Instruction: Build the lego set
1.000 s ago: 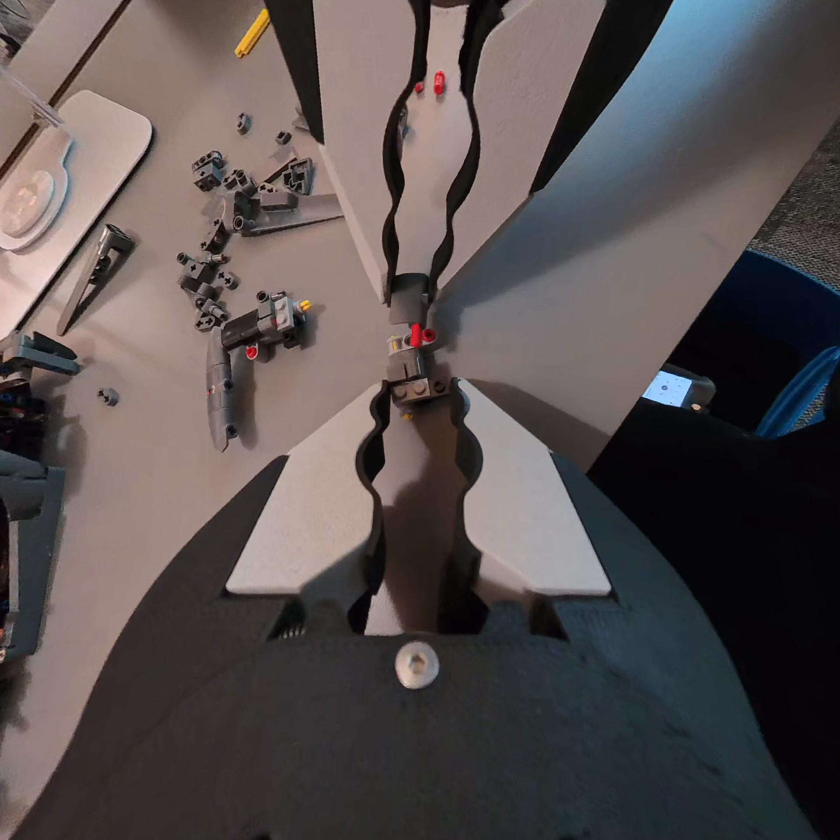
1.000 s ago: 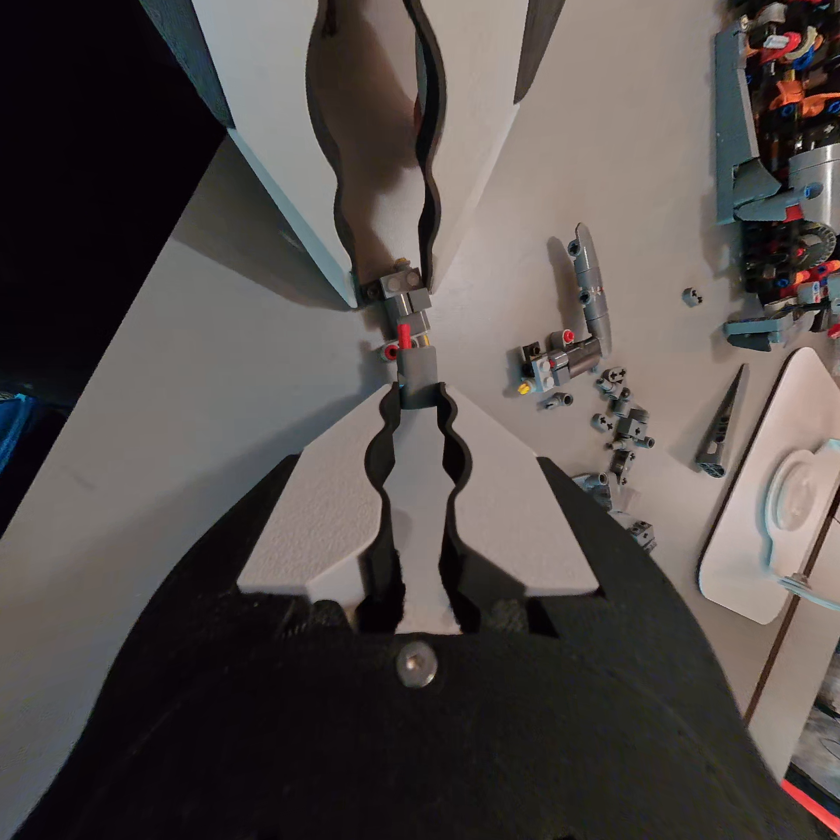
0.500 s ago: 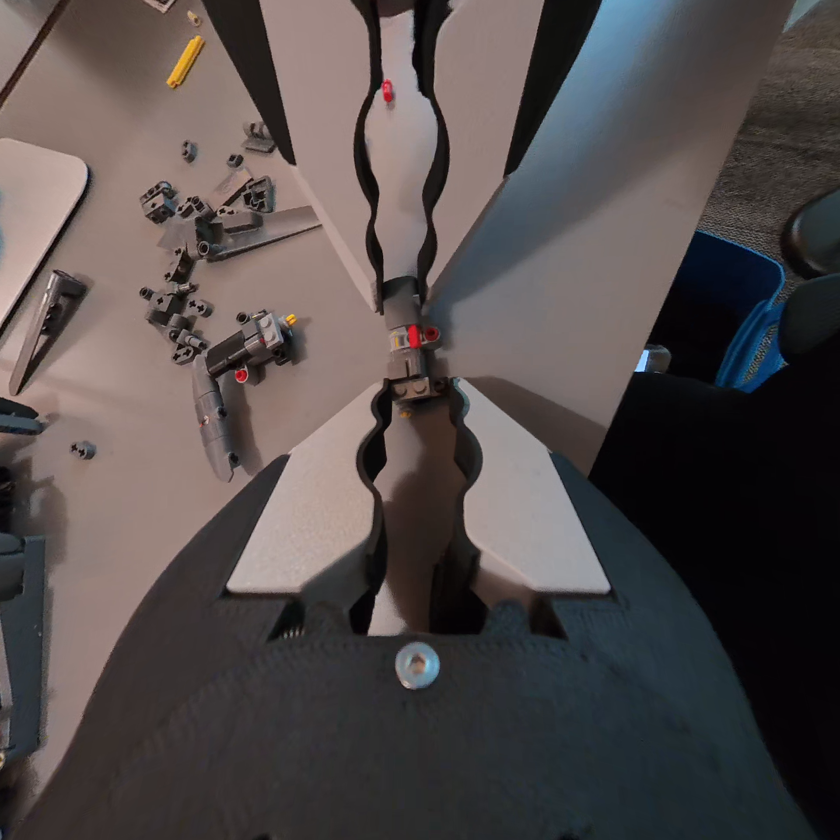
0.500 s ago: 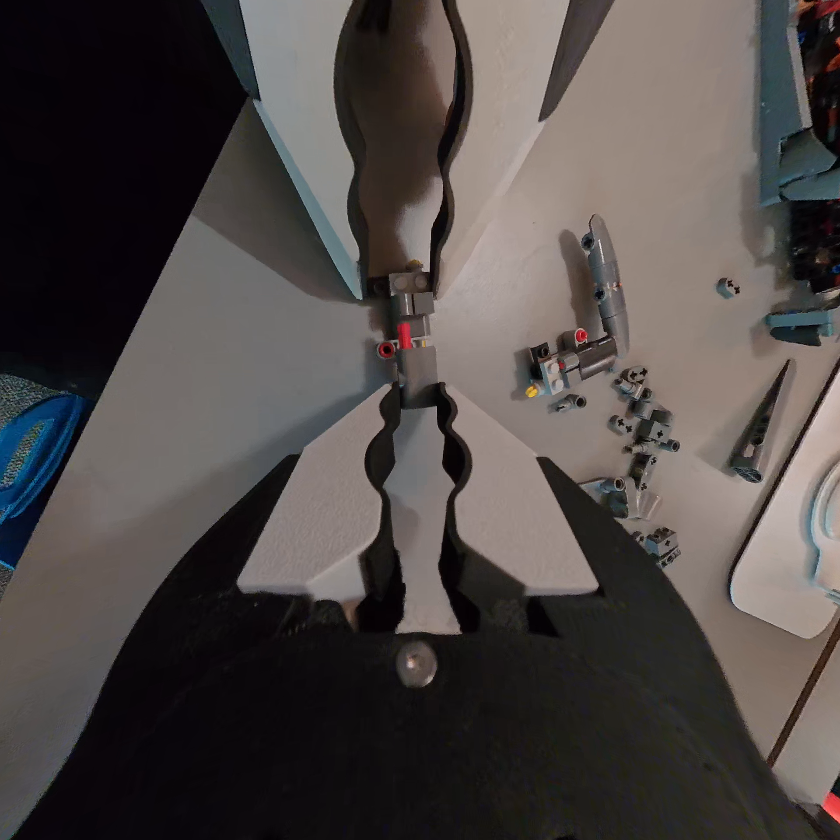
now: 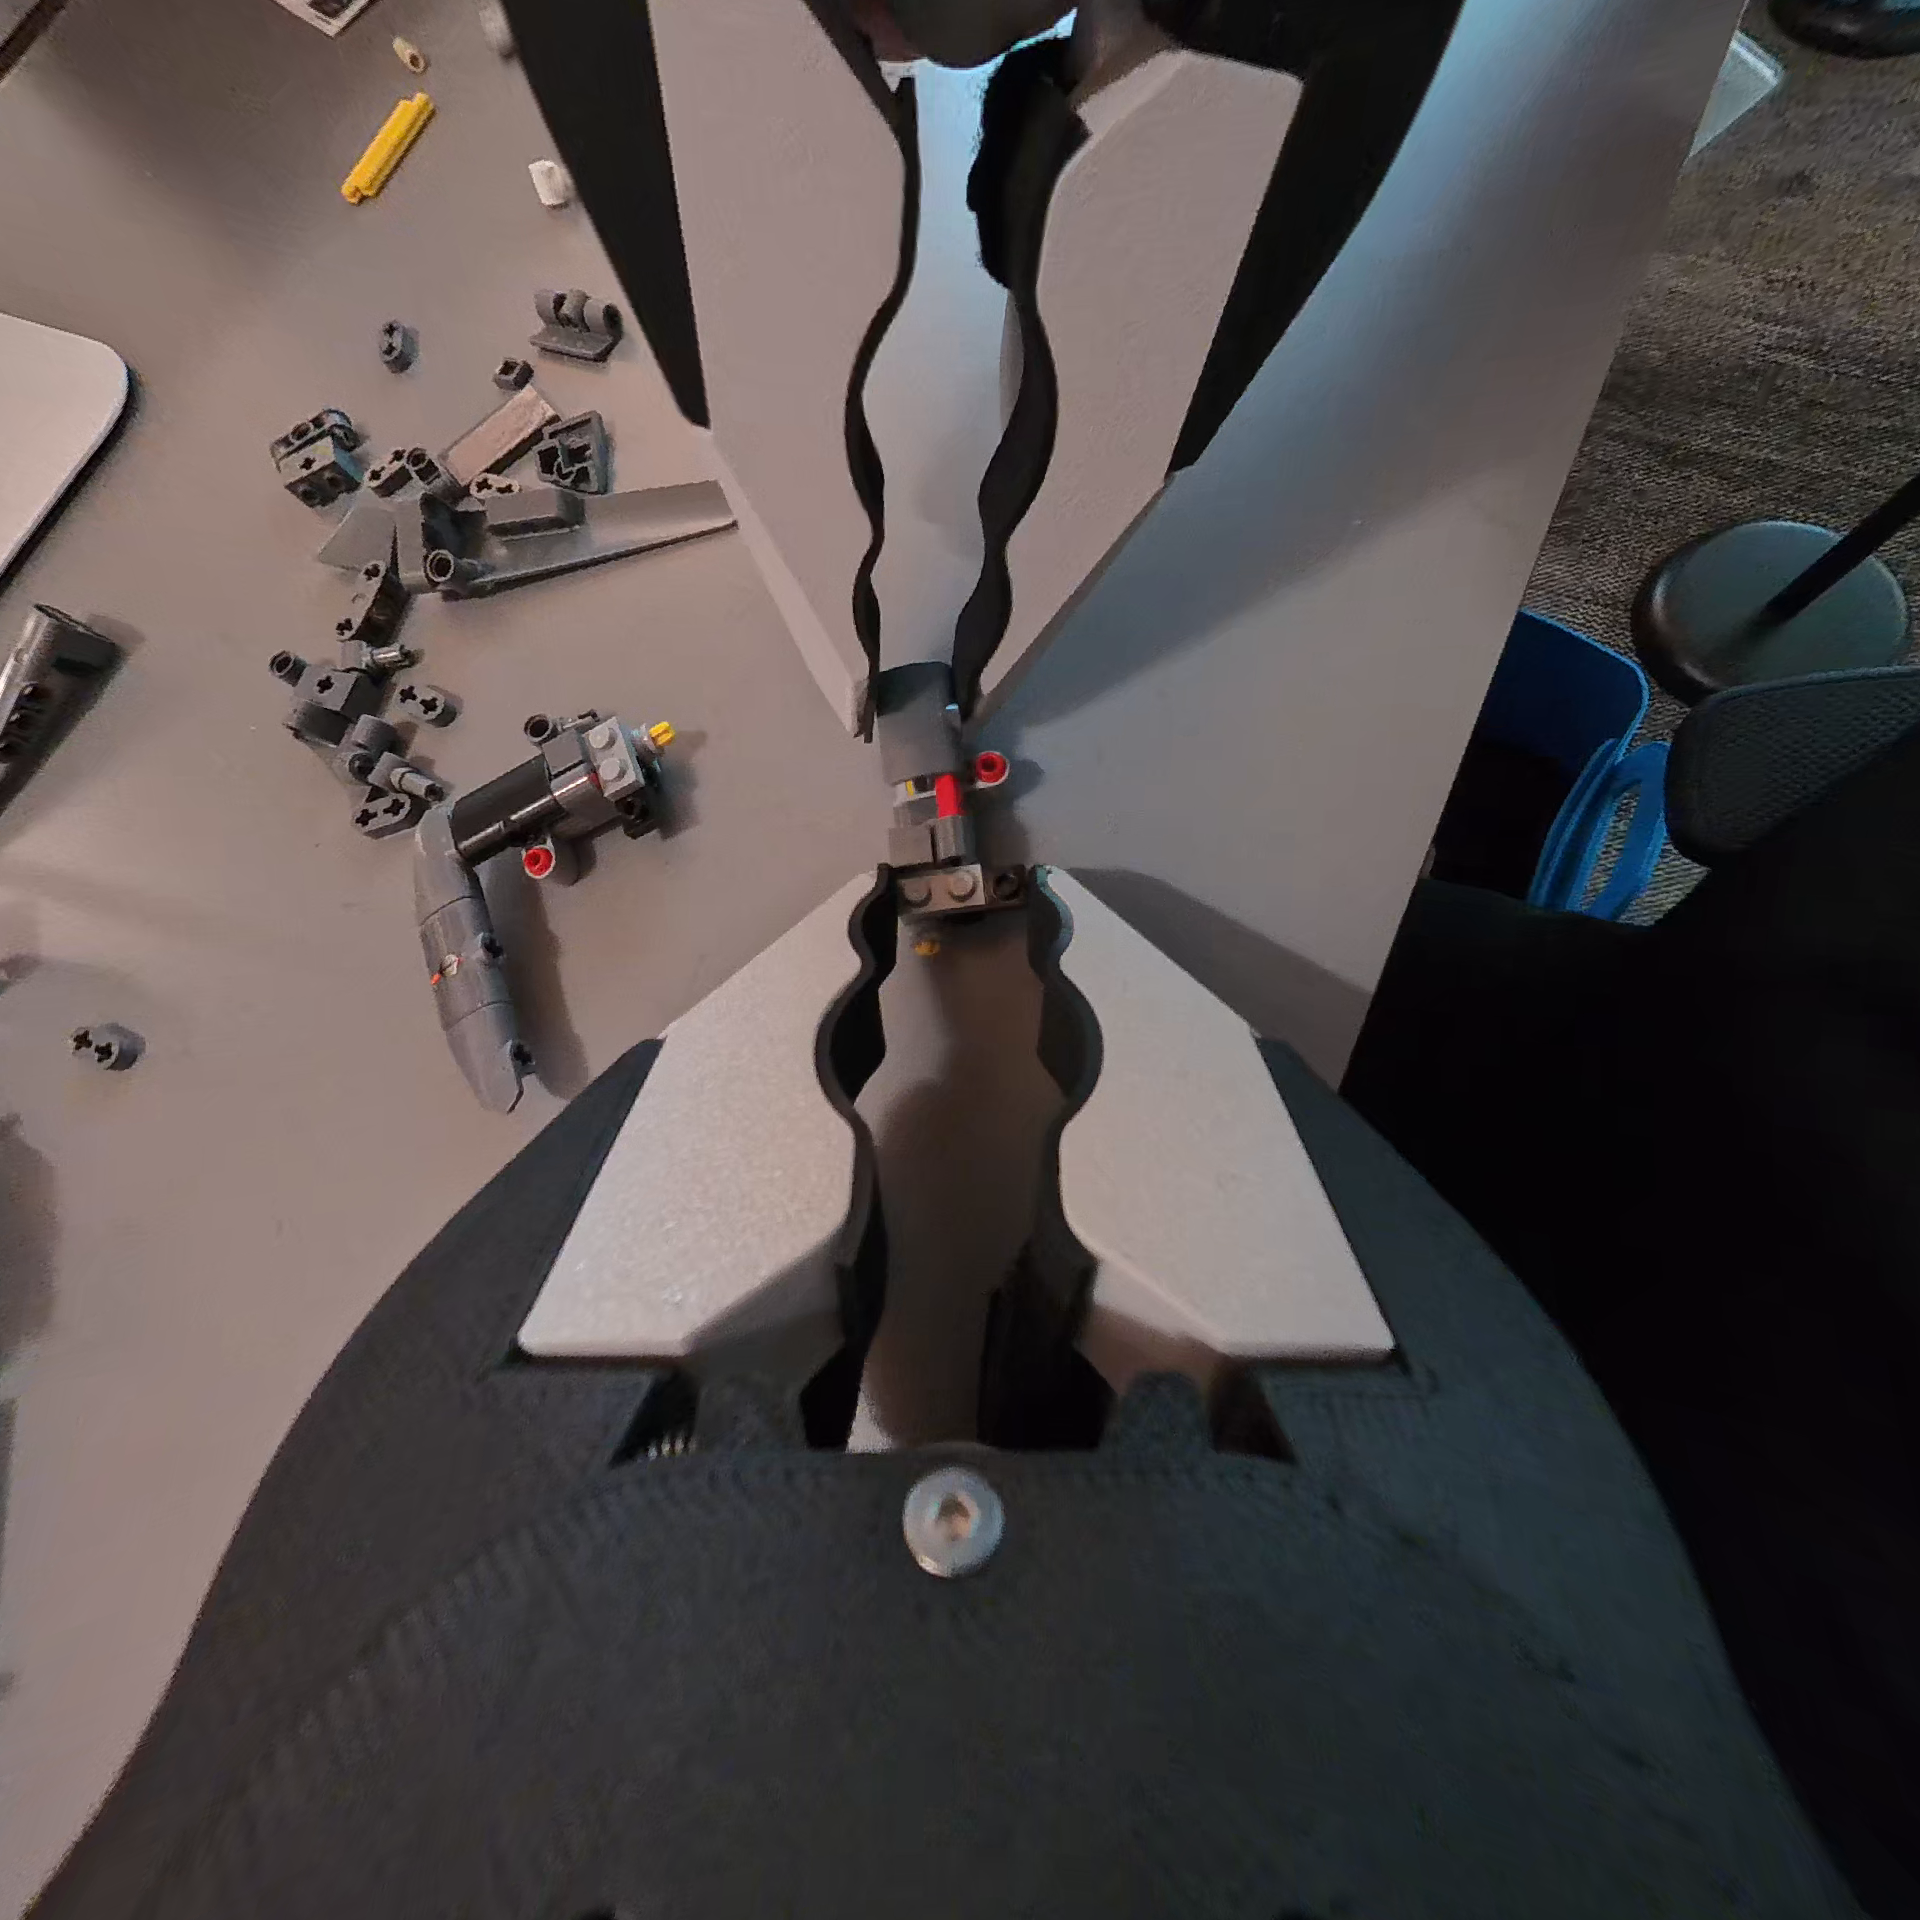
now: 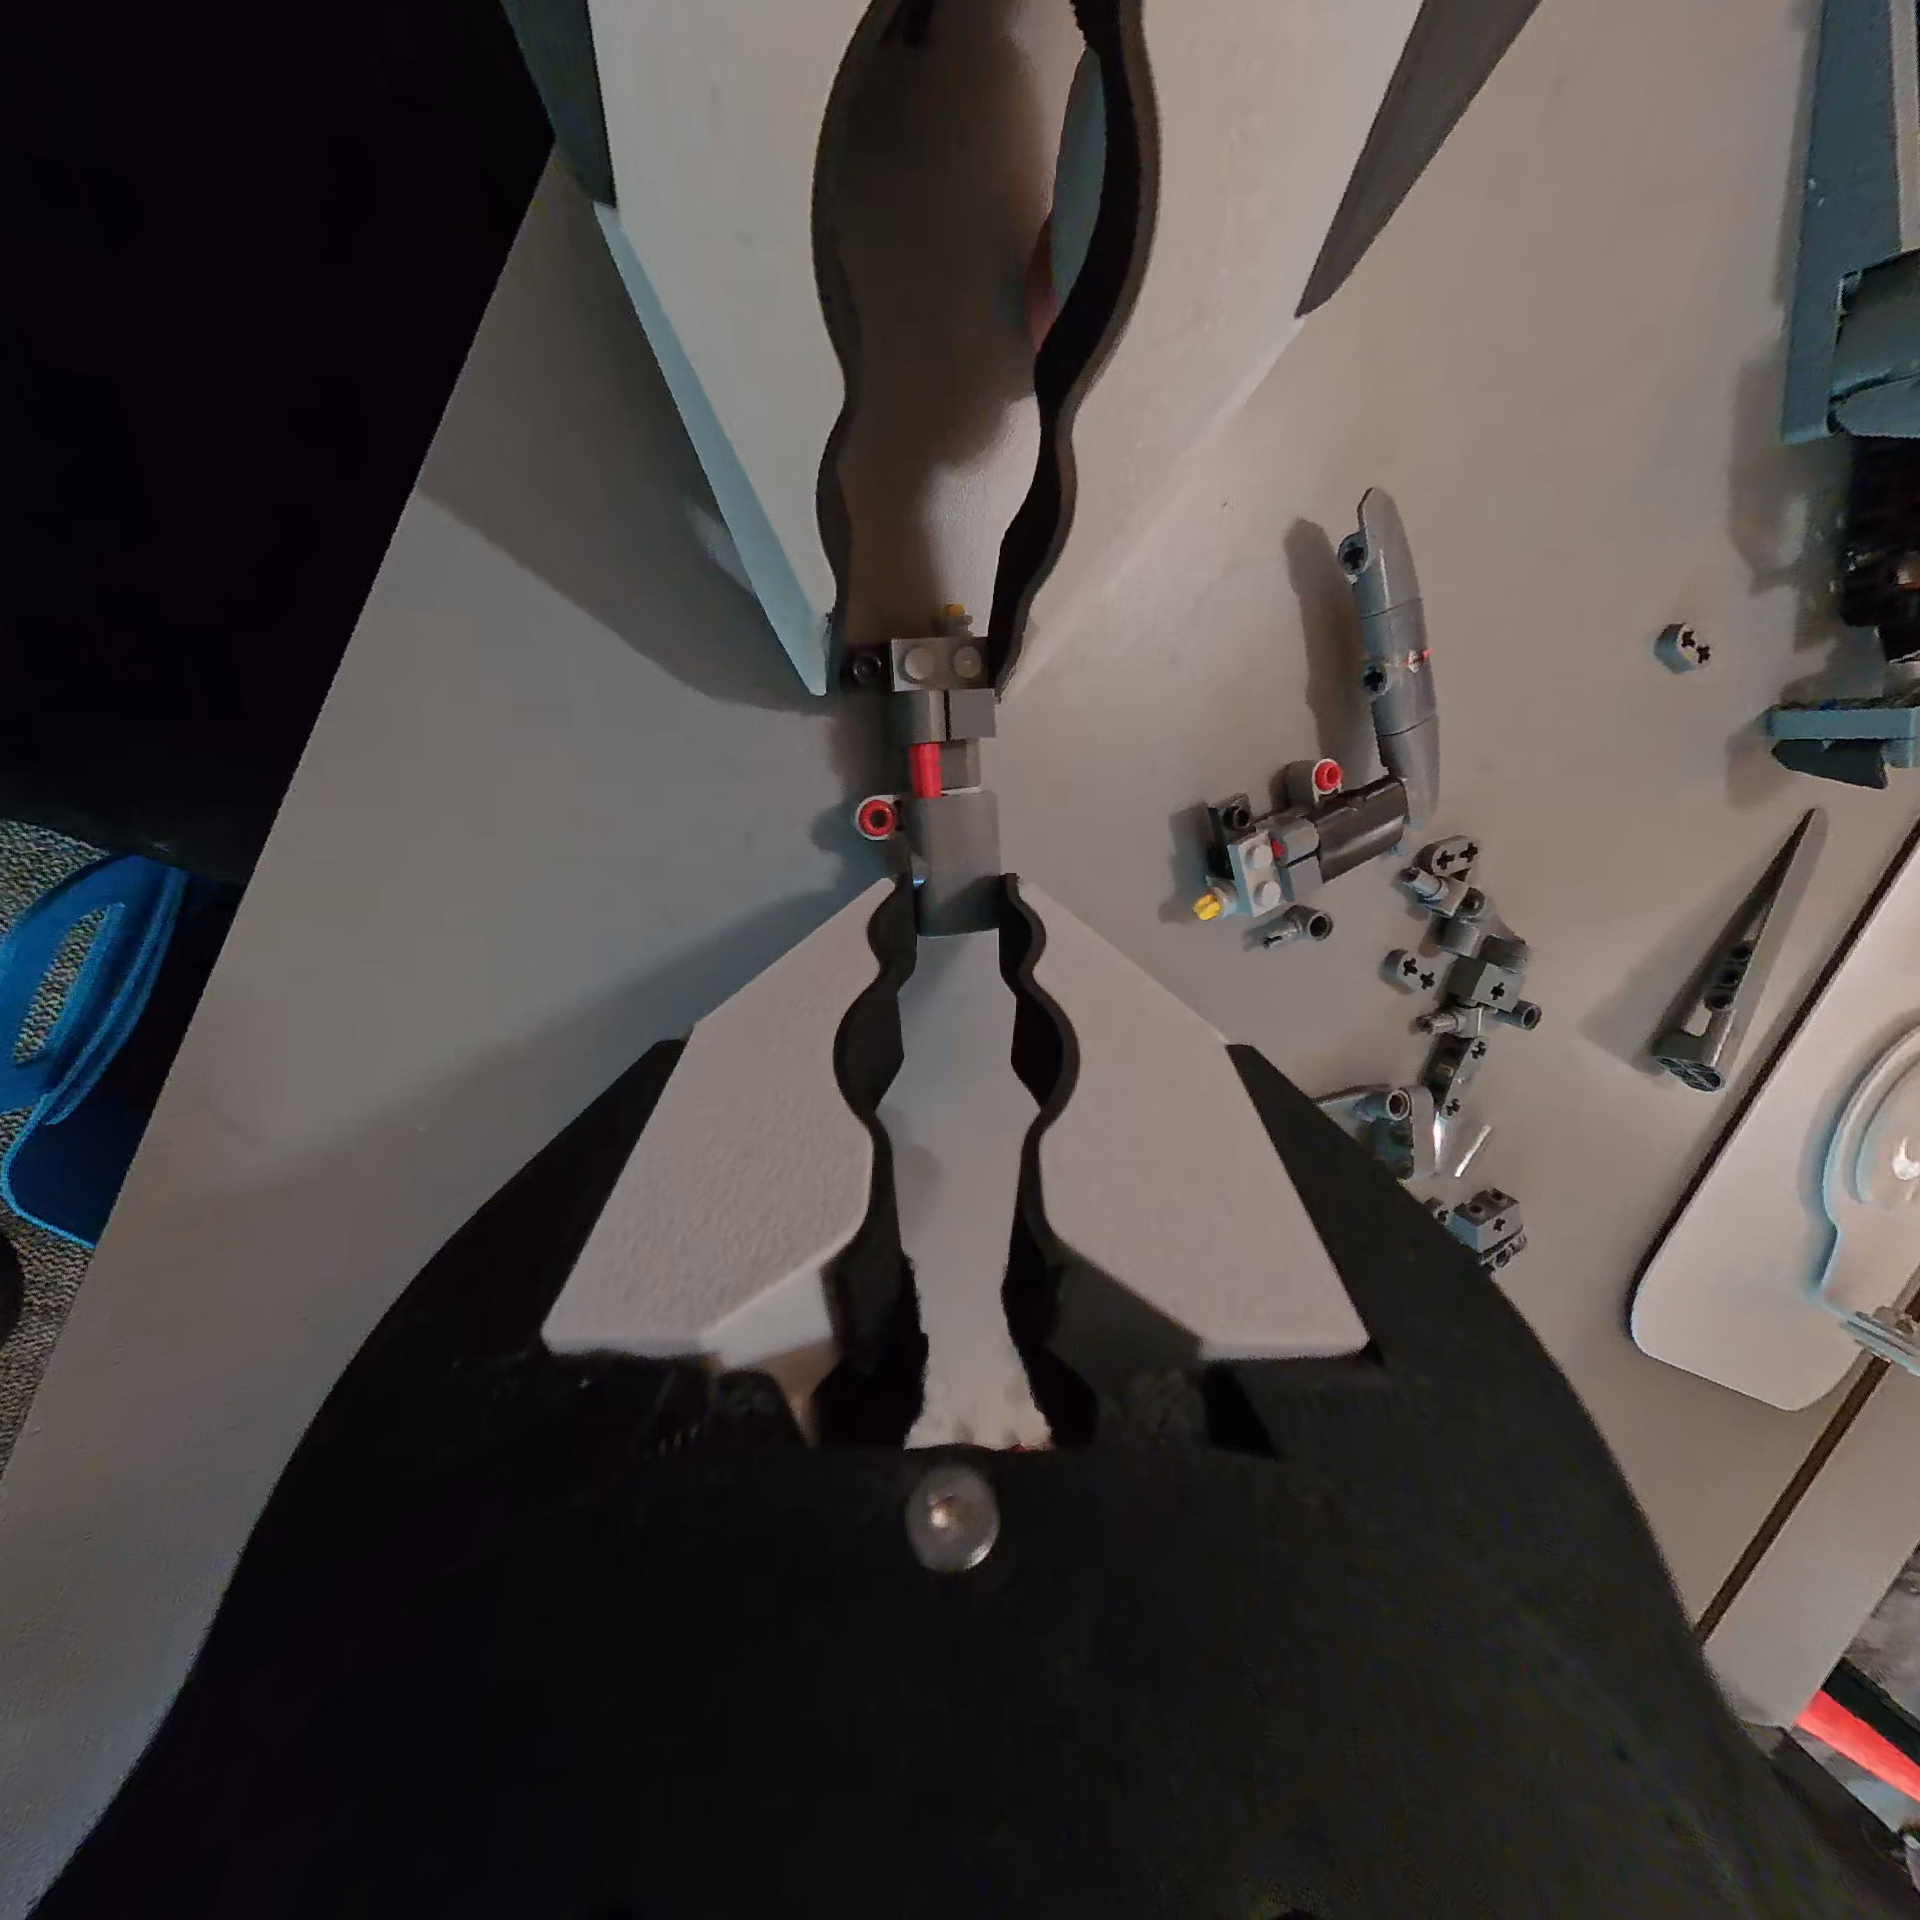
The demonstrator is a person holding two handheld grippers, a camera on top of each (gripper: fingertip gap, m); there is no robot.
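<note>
Left wrist view shows a grey table [image 5: 260, 1247], where the left gripper [image 5: 961, 894] and right gripper [image 5: 914, 701] keep clamping opposite ends of a small grey brick assembly [image 5: 925, 800]; only the background has shifted, the loose grey pieces [image 5: 436, 540] far left.

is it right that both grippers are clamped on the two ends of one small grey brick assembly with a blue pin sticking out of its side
Not quite: the pin is red, not blue, as both wrist views show. The rest holds: the left gripper and the right gripper each clamp an opposite end of the same small grey brick assembly.
</note>
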